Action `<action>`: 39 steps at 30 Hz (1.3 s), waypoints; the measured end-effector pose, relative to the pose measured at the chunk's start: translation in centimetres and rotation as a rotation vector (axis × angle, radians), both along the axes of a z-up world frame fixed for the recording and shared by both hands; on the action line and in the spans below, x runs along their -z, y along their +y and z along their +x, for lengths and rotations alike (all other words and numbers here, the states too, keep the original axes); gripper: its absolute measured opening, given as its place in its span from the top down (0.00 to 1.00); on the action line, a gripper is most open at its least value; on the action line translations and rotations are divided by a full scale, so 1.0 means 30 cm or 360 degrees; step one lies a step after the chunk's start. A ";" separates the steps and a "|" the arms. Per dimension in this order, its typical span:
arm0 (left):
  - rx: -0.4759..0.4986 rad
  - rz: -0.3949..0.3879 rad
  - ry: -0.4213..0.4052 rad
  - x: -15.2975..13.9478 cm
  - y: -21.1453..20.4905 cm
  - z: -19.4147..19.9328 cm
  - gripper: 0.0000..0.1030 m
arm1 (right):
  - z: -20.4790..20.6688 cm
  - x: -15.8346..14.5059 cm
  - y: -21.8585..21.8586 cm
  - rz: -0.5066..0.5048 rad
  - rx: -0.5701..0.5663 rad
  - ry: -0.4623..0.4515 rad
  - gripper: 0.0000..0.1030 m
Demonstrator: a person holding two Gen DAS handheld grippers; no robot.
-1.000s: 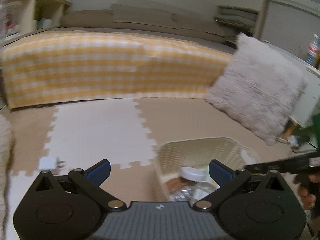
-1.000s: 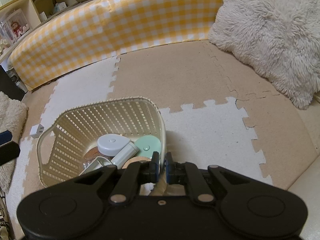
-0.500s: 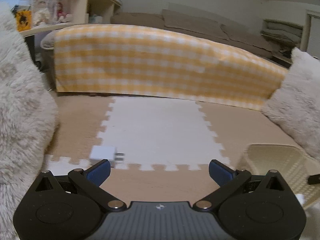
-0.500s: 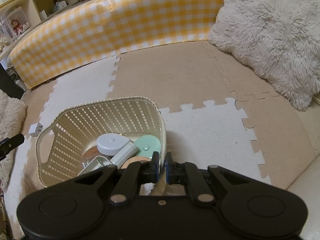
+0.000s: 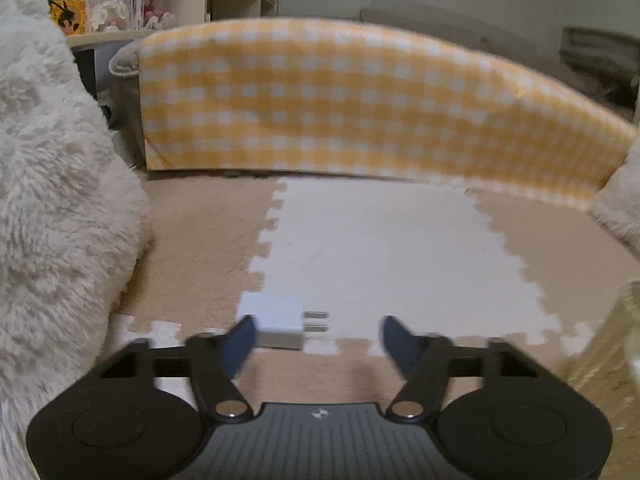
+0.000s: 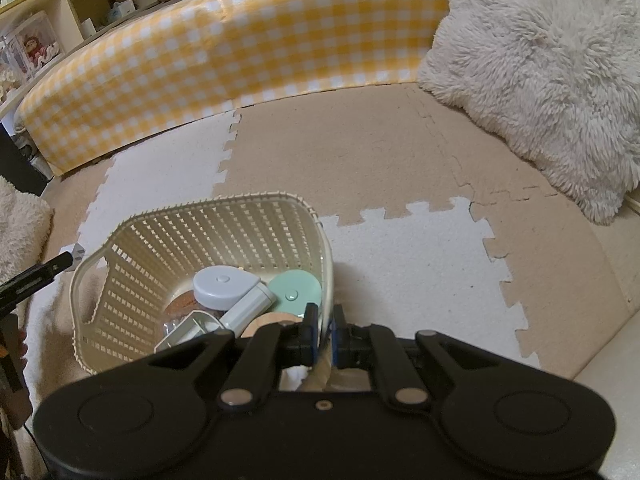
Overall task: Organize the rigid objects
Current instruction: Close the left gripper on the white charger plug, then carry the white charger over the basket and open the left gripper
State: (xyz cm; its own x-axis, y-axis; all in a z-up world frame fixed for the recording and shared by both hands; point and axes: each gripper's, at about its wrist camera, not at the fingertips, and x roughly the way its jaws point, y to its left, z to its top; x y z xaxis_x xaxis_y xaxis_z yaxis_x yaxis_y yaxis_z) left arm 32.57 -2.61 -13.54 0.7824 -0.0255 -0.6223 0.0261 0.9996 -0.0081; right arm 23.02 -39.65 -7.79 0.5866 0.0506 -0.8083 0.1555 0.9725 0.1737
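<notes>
A white plug-in charger [image 5: 276,318] lies on the white foam mat with its prongs pointing right. My left gripper [image 5: 318,338] hovers low just before it. Its jaws are closing, and the charger sits by the left fingertip with no pad pressing on it. In the right wrist view the charger [image 6: 78,250] shows left of the cream lattice basket [image 6: 200,216]. The basket holds a white round case [image 6: 224,286], a mint round case [image 6: 296,290] and a white tube [image 6: 248,310]. My right gripper [image 6: 324,334] is shut on the basket's near rim.
A yellow checked bumper [image 5: 360,100] walls off the far side of the mats. A fluffy cushion [image 5: 52,200] crowds the left gripper's left side. A fluffy pillow [image 6: 540,60] lies at the right. Shelves with toys [image 5: 120,0] stand behind.
My left gripper swung left away from the basket, sank toward the charger, and its jaws narrowed from wide open. The right gripper and basket stayed put.
</notes>
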 end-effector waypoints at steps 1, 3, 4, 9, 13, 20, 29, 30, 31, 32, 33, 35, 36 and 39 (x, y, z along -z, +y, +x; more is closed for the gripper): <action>-0.0007 0.0000 0.0007 0.007 0.010 0.012 0.44 | -0.001 0.000 0.001 -0.0002 -0.0001 0.0000 0.94; -0.0015 0.0008 0.0013 0.017 0.024 0.032 0.44 | -0.001 -0.001 0.004 -0.0008 -0.0004 -0.0001 0.94; -0.0014 0.0015 0.0011 0.022 0.029 0.038 0.44 | -0.001 -0.001 0.003 -0.0010 -0.0005 -0.0002 0.94; -0.0019 0.0056 0.0013 0.039 0.051 0.083 0.44 | 0.000 0.000 0.005 -0.0013 -0.0006 -0.0002 0.94; -0.0050 0.0044 0.0037 0.055 0.074 0.109 0.44 | 0.002 -0.001 0.005 -0.0018 -0.0009 -0.0003 0.94; 0.0000 0.0013 0.0040 0.064 0.083 0.126 0.54 | 0.002 0.000 0.005 -0.0019 -0.0009 -0.0004 0.94; -0.0007 0.0034 0.0078 0.063 0.073 0.111 0.55 | 0.001 -0.001 0.006 -0.0017 -0.0007 -0.0004 0.94; -0.0005 0.0039 0.0083 0.063 0.069 0.104 0.55 | 0.002 -0.001 0.005 -0.0016 -0.0007 -0.0004 0.94; 0.0002 0.0046 0.0088 0.062 0.068 0.101 0.55 | 0.001 -0.001 0.005 -0.0018 -0.0008 -0.0004 0.94; 0.0009 0.0056 0.0097 0.059 0.064 0.096 0.55 | 0.002 -0.002 0.004 -0.0019 -0.0008 -0.0004 0.94; 0.0016 0.0062 0.0108 0.054 0.059 0.090 0.55 | 0.002 -0.002 0.004 -0.0019 -0.0008 -0.0004 0.94; 0.0037 0.0050 0.0117 0.044 0.054 0.075 0.55 | 0.002 -0.001 0.004 -0.0015 -0.0006 -0.0005 0.94; 0.0048 0.0037 0.0113 0.034 0.048 0.062 0.55 | 0.003 -0.002 0.003 -0.0012 -0.0006 -0.0004 0.94; 0.0113 -0.0030 0.0099 -0.001 0.019 0.011 0.55 | 0.004 -0.003 0.000 -0.0007 -0.0005 -0.0003 0.94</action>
